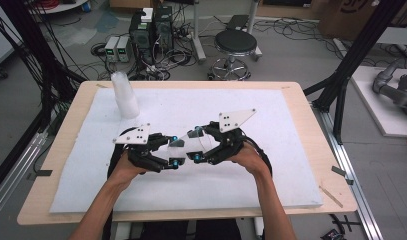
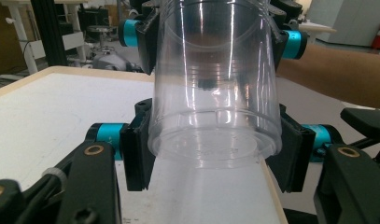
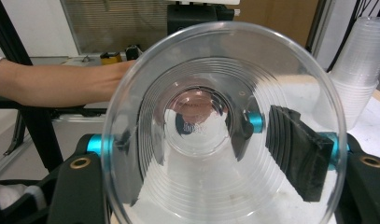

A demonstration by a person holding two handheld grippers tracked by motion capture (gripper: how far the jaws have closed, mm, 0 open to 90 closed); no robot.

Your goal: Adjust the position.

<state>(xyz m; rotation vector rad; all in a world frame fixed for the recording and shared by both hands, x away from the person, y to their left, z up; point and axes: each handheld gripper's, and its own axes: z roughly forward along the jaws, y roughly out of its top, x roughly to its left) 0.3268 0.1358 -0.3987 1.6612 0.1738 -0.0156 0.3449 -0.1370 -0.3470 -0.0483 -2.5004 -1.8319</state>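
From above, a clear plastic cup (image 1: pixel 195 146) lies level over the bench (image 1: pixel 291 120) between left gripper (image 1: pixel 174 152) and right gripper (image 1: pixel 197 146). The left gripper view shows its fingers (image 2: pixel 137 156) clamped on the base. The right gripper view shows its fingers (image 3: pixel 295 149) clamping the rim.

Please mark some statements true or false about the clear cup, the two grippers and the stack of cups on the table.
1. Both grippers hold one clear cup. True.
2. The left gripper grips the cup's rim end. False: it grips the base end.
3. The stack of cups stands at the table's far left. True.
4. The clear cup holds water. False: it looks empty.
5. The right gripper stands wide open. False: it is shut on the cup.
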